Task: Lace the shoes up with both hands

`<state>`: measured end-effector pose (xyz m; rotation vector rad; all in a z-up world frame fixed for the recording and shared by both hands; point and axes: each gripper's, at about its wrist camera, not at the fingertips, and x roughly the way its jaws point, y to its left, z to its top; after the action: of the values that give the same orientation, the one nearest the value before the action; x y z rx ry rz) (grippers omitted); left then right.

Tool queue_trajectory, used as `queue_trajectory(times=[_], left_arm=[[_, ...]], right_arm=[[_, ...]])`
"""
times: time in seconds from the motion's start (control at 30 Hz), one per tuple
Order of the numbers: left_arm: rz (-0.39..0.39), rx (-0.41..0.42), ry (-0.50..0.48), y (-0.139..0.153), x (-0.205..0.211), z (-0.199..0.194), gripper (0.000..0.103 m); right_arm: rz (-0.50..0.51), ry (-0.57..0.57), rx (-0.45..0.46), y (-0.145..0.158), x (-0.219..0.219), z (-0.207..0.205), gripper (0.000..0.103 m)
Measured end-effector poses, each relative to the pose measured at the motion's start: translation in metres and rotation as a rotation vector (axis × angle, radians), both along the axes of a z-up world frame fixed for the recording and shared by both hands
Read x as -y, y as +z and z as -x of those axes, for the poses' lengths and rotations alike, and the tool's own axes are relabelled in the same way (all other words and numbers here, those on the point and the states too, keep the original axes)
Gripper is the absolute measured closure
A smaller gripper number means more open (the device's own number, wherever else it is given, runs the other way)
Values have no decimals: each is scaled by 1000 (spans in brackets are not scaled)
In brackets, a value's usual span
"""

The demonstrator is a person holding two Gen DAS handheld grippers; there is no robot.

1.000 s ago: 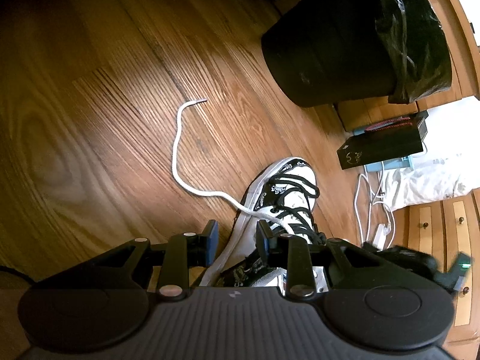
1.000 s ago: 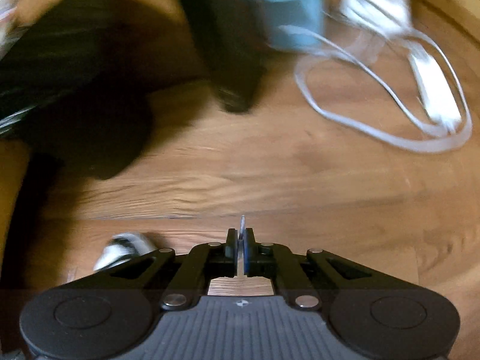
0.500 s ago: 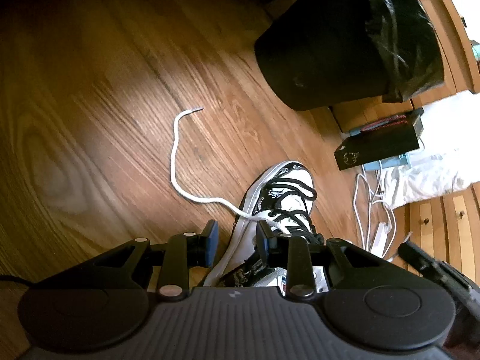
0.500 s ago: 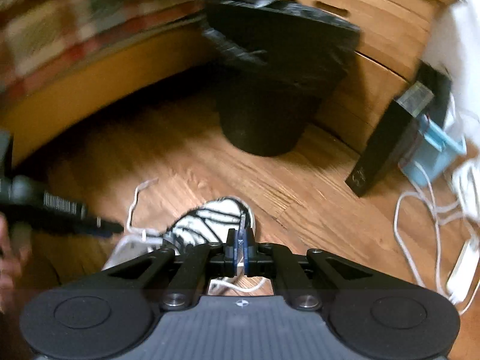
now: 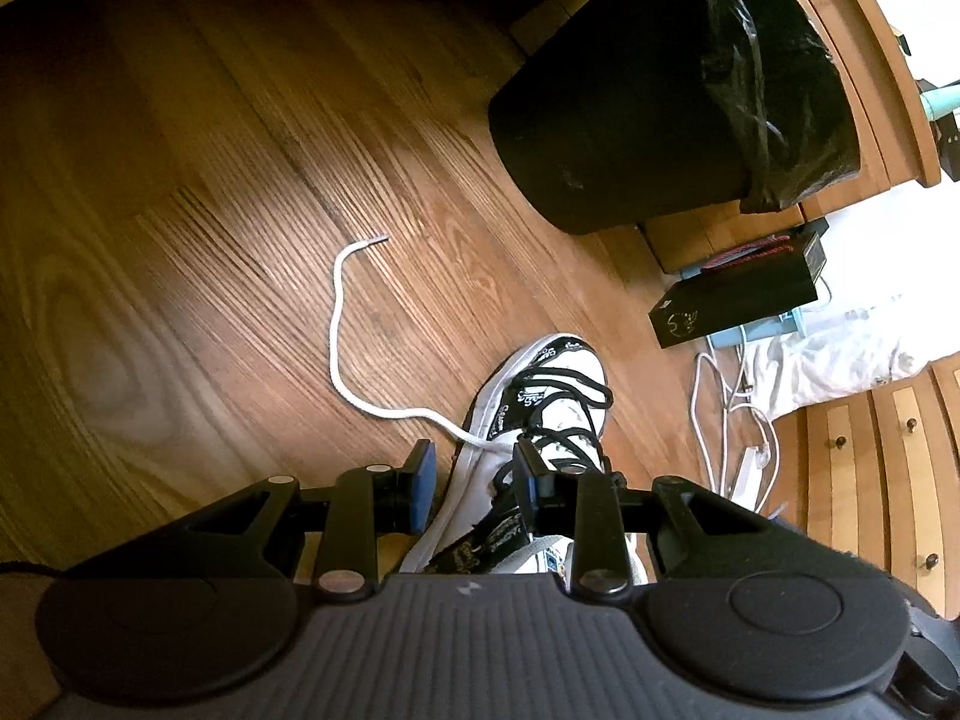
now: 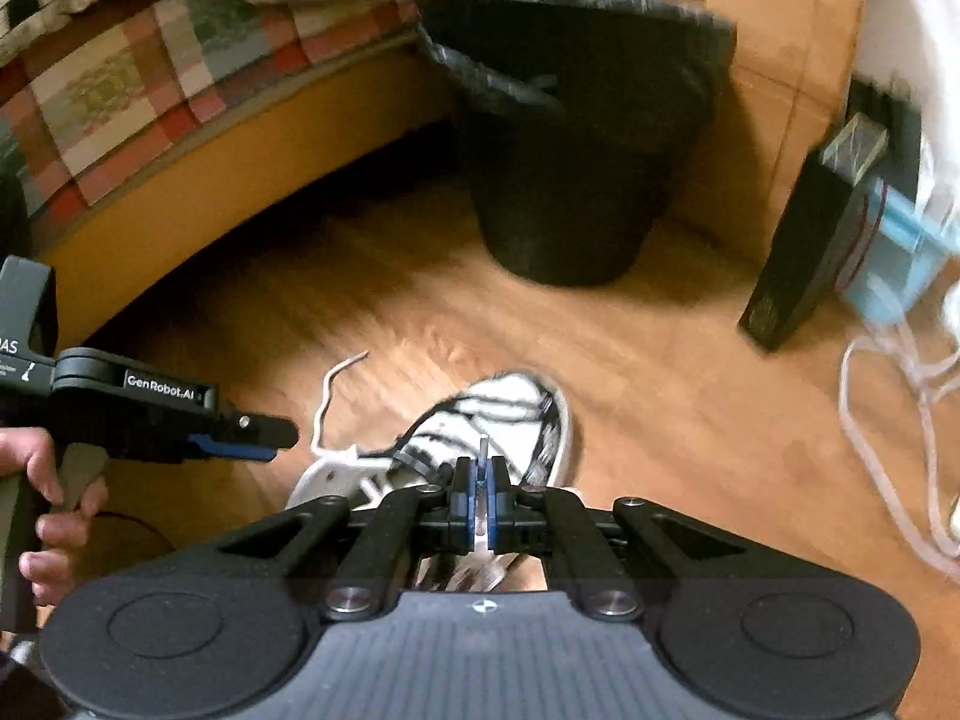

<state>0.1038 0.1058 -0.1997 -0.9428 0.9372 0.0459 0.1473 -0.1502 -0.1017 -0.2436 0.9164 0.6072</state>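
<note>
Shoe (image 5: 543,420) sat lower centre of the left wrist view, on wood floor (image 5: 210,240); white canvas upper, black printed trim, black lace criss-crossed over the tongue; toe pointed toward upper right of frame. White lace (image 5: 342,354) ran from an eyelet on the shoe's left side, snaked across the boards toward frame centre, ended in a stiff plastic tip (image 5: 378,238).

Handling, as judged: lace light, limp, woven, grippy enough for rubber pads; would sag and twist if held mid-length; best taken at or just behind the stiff tip, which alone is rigid enough to steer through an eyelet. Shoe light, soft-sided, likely to slide on smooth floor; would want steadying at the collar or eyelet row.

Left gripper (image 5: 474,480) stood part-open, blue pads straddling the shoe's near edge; whether either pad touched canvas could not be told; nothing visibly clamped. Right gripper (image 6: 480,474) was pinched almost fully together on a thin pale strip, its stiff end poking up between the pads; likely the lace's other end, though blur left that unsure. A hand (image 6: 42,516) held the left tool's handle at left edge of the right wrist view.

Outward: black bin (image 5: 666,90) with glossy liner, upper right; black box (image 5: 738,294) beside it; white cables (image 5: 720,420) looped on the floor at right; patchwork bedding (image 6: 120,78) upper left of right wrist view.
</note>
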Motion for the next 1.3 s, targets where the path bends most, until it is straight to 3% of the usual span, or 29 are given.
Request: queue_trajectory(times=[0.57, 0.77, 1.3], left_arm=[[-85, -1, -40, 5, 5, 1, 72], [-71, 5, -18, 5, 0, 2, 72], [-69, -2, -25, 2, 1, 2, 72]], right_arm=[[328, 325, 125, -33, -89, 49, 99], [440, 397, 179, -55, -104, 57, 99], [505, 440, 182, -76, -117, 55, 99]])
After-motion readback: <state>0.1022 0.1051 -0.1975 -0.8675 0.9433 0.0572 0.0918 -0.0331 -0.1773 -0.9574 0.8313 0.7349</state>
